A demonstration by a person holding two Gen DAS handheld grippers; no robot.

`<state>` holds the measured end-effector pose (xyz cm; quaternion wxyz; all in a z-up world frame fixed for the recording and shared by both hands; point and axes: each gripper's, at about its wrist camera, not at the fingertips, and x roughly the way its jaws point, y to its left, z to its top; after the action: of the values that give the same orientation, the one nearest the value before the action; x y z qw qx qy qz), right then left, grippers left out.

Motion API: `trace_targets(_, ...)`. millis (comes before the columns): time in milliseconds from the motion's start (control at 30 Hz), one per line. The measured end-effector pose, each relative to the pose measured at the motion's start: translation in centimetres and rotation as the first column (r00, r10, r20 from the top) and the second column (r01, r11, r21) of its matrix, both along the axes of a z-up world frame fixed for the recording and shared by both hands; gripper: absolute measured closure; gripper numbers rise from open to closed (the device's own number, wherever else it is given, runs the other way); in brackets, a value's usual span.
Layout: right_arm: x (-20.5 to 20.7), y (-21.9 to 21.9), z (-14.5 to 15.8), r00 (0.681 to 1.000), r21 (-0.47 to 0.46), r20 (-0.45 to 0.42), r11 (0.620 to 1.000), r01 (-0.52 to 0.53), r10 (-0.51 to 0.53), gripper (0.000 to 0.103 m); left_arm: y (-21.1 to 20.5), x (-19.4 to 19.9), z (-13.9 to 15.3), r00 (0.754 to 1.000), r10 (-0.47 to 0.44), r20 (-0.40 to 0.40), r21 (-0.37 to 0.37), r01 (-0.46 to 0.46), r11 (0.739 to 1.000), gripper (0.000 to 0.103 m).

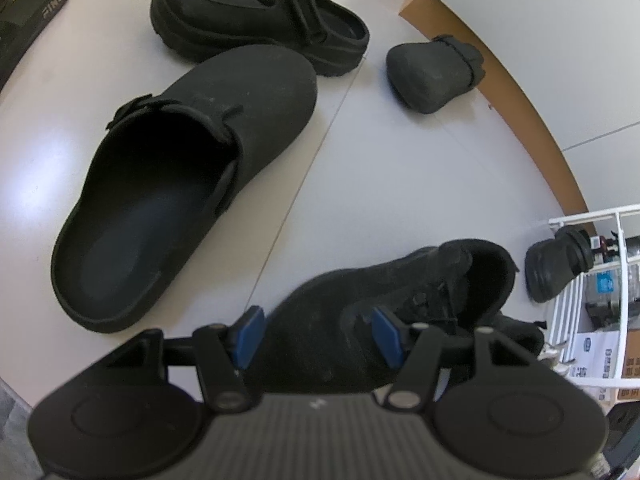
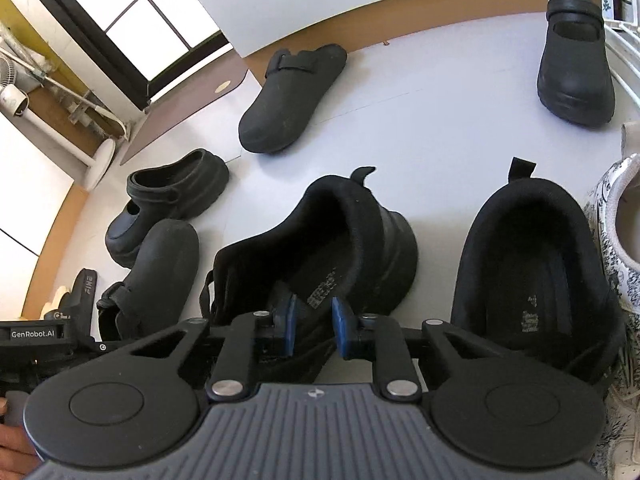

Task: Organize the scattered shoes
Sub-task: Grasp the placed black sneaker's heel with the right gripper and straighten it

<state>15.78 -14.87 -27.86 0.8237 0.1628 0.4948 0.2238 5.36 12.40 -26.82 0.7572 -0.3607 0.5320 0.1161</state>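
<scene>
A: Left wrist view?
B: The left gripper [image 1: 318, 336] stands about half open, its blue pads straddling the toe of a black sneaker [image 1: 400, 300] on the floor [image 1: 400, 184]; whether they press it, I cannot tell.
A: Right wrist view?
B: The right gripper [image 2: 314, 326] is nearly closed, pinching the tilted sneaker's [image 2: 320, 248] tongue beside its upright mate [image 2: 532, 264]. 4 clogs lie scattered beyond.

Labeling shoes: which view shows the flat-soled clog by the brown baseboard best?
Right wrist view: the flat-soled clog lies whole, seen from above, strap and toe clear. Left wrist view shows the same clog only toe-on, foreshortened, its opening hidden.
</scene>
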Motion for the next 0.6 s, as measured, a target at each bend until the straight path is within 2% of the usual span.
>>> trace_targets(67, -0.2, -0.2, 0.1, 1.0, 0.022, -0.014, 1.0, 0.014, -0.013, 0.06, 0.0, 0.1, 0.0, 1.0, 0.0, 0.001, 0.0, 0.0, 1.0, 0.04)
trace_targets(100, -0.3, -0.1, 0.2, 1.0, 0.029, -0.014, 0.999, 0.017, -0.017, 0.039, 0.0, 0.1, 0.1, 1.0, -0.001, 0.002, 0.001, 0.001, 1.0, 0.04)
trace_targets(133, -0.6, 0.0, 0.2, 1.0, 0.033, -0.011, 0.999, 0.022, -0.022, 0.03, 0.0, 0.1, 0.1, 1.0, -0.002, 0.003, 0.002, 0.002, 1.0, 0.04)
trace_targets(167, -0.8, 0.1, 0.2, 1.0, 0.038, -0.01, 0.999, 0.023, -0.023, 0.029, 0.0, 0.1, 0.1, 1.0, -0.002, 0.003, 0.003, 0.002, 1.0, 0.04)
trace_targets(333, -1.3, 1.7, -0.7, 0.999, 0.015, -0.042, 1.0, -0.023, 0.024, 0.029, -0.1, 0.1, -0.1, 1.0, -0.005, -0.005, 0.006, 0.005, 1.0, 0.04)
trace_targets(367, -1.3, 1.9, -1.0, 0.998, 0.005, -0.052, 0.999, -0.034, 0.035, 0.032, -0.2, 0.1, -0.2, 1.0, -0.006, -0.008, 0.006, 0.006, 1.0, 0.04)
trace_targets(433, -1.4, 2.0, -1.3, 0.997, 0.007, -0.054, 0.998, -0.057, 0.057, 0.051, -0.2, 0.1, -0.2, 1.0, -0.008, -0.009, 0.005, 0.008, 1.0, 0.04)
trace_targets(600, -1.9, 2.1, -0.7, 0.996, -0.038, -0.01, 0.995, -0.094, 0.094, 0.062, -0.3, 0.3, -0.4, 1.0, -0.014, -0.016, 0.003, 0.014, 1.0, 0.04)
